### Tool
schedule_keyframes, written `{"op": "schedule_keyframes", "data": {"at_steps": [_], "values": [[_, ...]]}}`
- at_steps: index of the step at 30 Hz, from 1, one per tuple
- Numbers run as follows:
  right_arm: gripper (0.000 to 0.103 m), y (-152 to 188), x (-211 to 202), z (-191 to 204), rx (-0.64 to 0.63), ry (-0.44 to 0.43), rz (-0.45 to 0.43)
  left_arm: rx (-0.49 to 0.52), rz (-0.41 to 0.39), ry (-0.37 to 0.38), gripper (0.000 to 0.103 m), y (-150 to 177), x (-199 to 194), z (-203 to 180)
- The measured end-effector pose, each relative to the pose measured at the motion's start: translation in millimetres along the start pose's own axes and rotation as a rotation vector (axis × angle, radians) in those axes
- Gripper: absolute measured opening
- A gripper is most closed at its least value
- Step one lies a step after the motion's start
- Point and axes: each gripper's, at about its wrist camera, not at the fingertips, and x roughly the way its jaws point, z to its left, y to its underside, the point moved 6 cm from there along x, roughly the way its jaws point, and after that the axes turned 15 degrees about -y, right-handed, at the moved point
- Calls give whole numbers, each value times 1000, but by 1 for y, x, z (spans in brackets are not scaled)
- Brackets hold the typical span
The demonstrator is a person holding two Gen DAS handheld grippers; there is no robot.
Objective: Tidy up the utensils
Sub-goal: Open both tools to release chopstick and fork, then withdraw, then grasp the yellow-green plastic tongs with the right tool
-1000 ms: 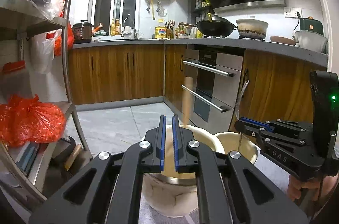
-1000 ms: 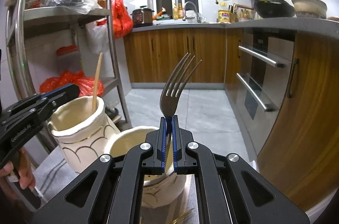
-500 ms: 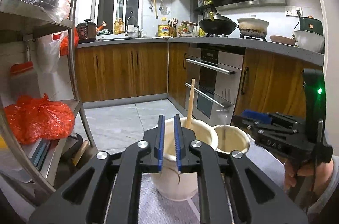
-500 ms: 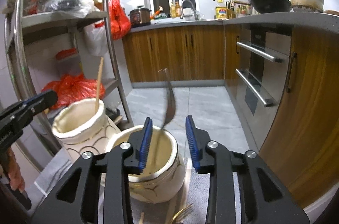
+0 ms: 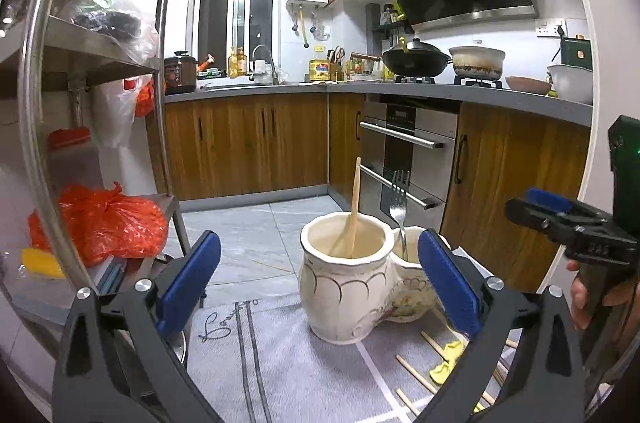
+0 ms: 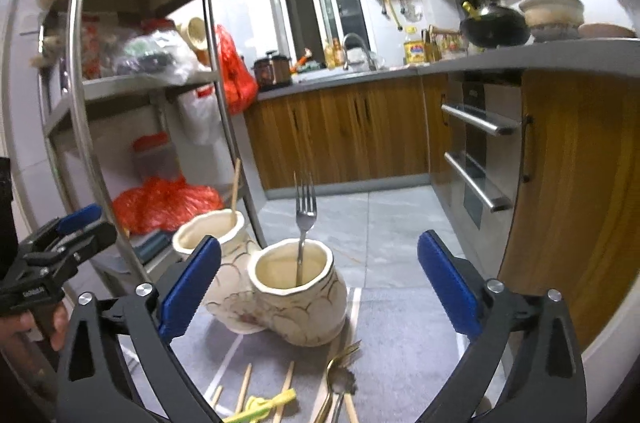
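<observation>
Two cream ceramic jars stand side by side on a grey cloth (image 5: pixel 304 375). The nearer jar (image 5: pixel 344 287) in the left wrist view holds a wooden chopstick (image 5: pixel 354 207); the jar behind it (image 5: pixel 412 289) holds a steel fork (image 5: pixel 400 199). My left gripper (image 5: pixel 318 279) hangs in front of the chopstick jar, jaws opening wide with nothing between them. In the right wrist view the fork (image 6: pixel 305 211) stands in the fork jar (image 6: pixel 304 307), and my right gripper (image 6: pixel 320 283) is drawn back from it, jaws opening and empty. Loose chopsticks (image 6: pixel 244 387) and a gold spoon (image 6: pixel 340 367) lie on the cloth.
A steel shelf rack (image 5: pixel 48 127) with red bags (image 5: pixel 100 219) stands to the left. Wooden cabinets and an oven (image 5: pixel 404 159) lie beyond the table. A yellow item (image 5: pixel 446 363) lies among the chopsticks. Each gripper shows in the other's view: right (image 5: pixel 520 209), left (image 6: pixel 100 231).
The right gripper let go of the fork, which now stands in its jar. Both grippers went from shut to wide open and pulled back and up from the jars.
</observation>
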Motion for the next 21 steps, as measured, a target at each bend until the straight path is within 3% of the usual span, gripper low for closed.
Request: {"op": "schedule_keyframes", "data": {"at_steps": [14,21], "values": [[98,19,-46,20,-59,67,35,-5,8,30,97,11,-46,2],[98,39,-56,5,-32,161,99,29,32,46,97,26,-59,-1]]}}
